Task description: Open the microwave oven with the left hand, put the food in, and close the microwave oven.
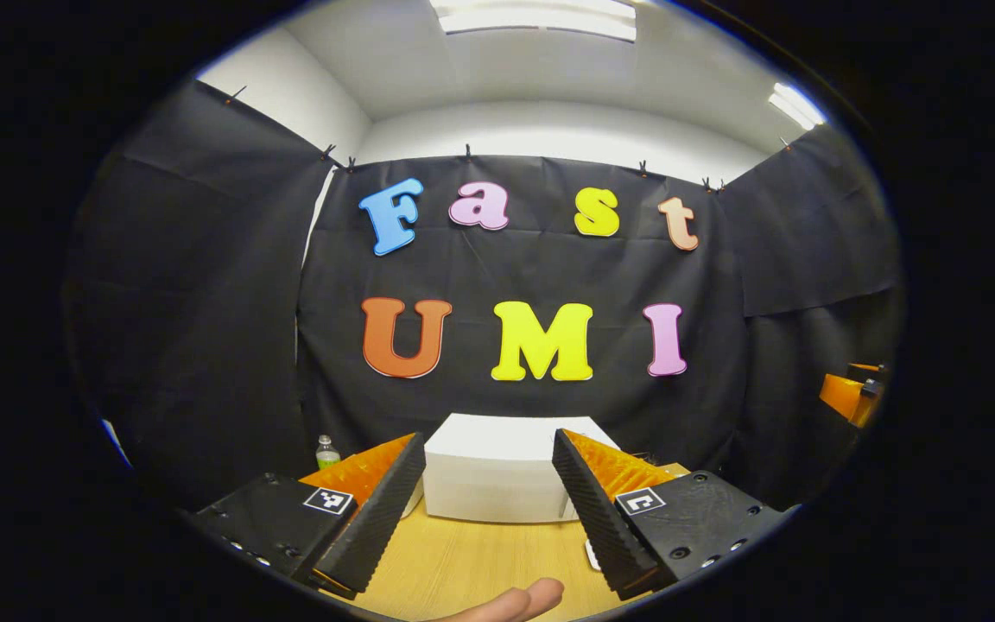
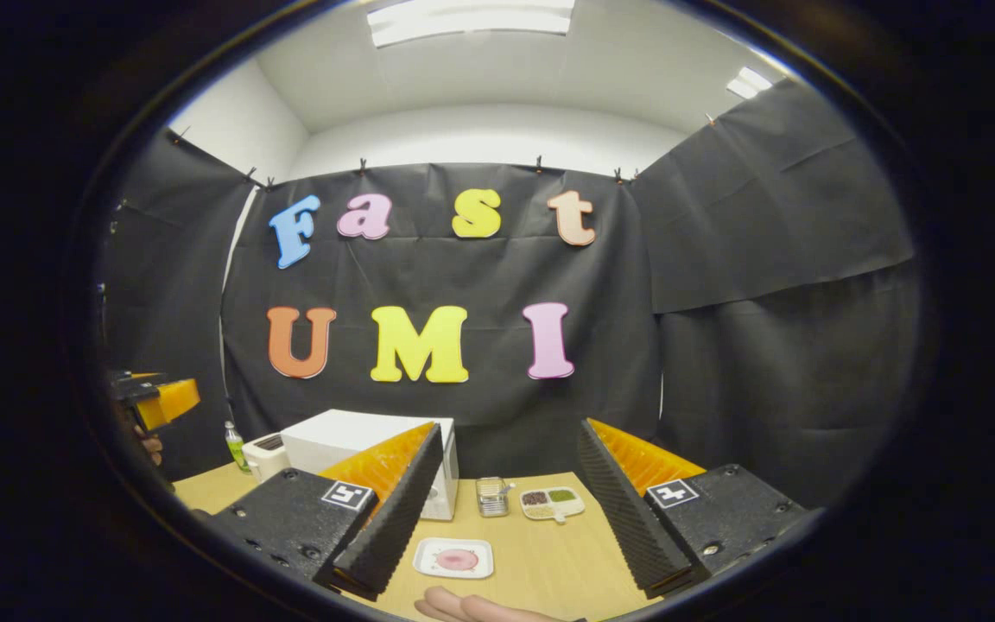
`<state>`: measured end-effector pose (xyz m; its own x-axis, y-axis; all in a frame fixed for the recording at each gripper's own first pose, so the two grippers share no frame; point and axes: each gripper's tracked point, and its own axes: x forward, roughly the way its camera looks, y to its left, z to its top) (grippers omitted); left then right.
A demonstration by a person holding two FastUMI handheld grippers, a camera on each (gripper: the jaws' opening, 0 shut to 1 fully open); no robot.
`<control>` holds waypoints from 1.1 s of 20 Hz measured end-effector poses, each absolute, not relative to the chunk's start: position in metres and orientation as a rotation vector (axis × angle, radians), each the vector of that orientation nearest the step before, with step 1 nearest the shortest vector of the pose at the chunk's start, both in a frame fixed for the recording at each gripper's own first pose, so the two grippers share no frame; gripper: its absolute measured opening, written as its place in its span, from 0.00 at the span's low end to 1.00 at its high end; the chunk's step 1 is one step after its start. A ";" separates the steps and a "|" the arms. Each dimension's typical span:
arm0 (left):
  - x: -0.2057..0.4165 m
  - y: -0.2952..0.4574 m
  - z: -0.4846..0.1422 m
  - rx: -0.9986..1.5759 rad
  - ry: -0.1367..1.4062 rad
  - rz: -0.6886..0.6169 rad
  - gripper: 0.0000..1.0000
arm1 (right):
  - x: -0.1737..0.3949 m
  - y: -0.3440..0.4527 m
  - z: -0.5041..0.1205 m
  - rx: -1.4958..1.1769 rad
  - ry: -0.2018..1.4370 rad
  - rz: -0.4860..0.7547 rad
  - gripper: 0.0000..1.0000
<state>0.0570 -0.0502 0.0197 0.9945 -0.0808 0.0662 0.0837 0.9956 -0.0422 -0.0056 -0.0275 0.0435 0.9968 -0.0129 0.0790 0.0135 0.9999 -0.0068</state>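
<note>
wooden table point(image 2: 541, 553), pale grain, booth hung with black cloth under white ceiling lights. left gripper view, near to far: a person's fingertip point(image 1: 523, 602) at the bottom edge, below and between the fingers; left gripper point(image 1: 487, 510), jaws spread wide, nothing between them, held above the table; straight ahead through the gap, the white microwave oven point(image 1: 497, 471), closed side toward the camera, standing on the table against the back cloth; ahead-left beyond the left finger, a small clear bottle point(image 1: 326, 452) with a green cap; far right, at the edge, part of the other gripper's body. right gripper view, near to far: fingertips point(image 2: 463, 607) of a hand at the bottom edge; right gripper point(image 2: 510, 518), jaws likewise wide apart and empty; just ahead and low between the fingers, a white square plate point(image 2: 428, 566) carrying a pink round piece of food point(image 2: 457, 560), lying flat on the table; farther ahead, a divided dish point(image 2: 553, 504) with dark and green fillings, and beside it to the left a small metal container point(image 2: 491, 496); ahead-left, partly behind the left finger, the microwave oven, door shut, with a white toaster point(image 2: 266, 453) and the bottle at its far left.
</note>
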 end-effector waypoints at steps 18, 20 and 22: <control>0.227 -0.166 -0.141 -0.082 0.060 -0.226 0.93 | 0.015 -0.066 0.024 0.027 -0.069 -0.030 1.00; 0.243 -0.178 -0.161 -0.093 0.088 -0.233 0.93 | 0.016 -0.065 0.023 0.030 -0.074 -0.019 1.00; 0.258 -0.192 -0.183 -0.108 0.113 -0.245 0.93 | 0.016 -0.064 0.023 0.032 -0.078 -0.003 1.00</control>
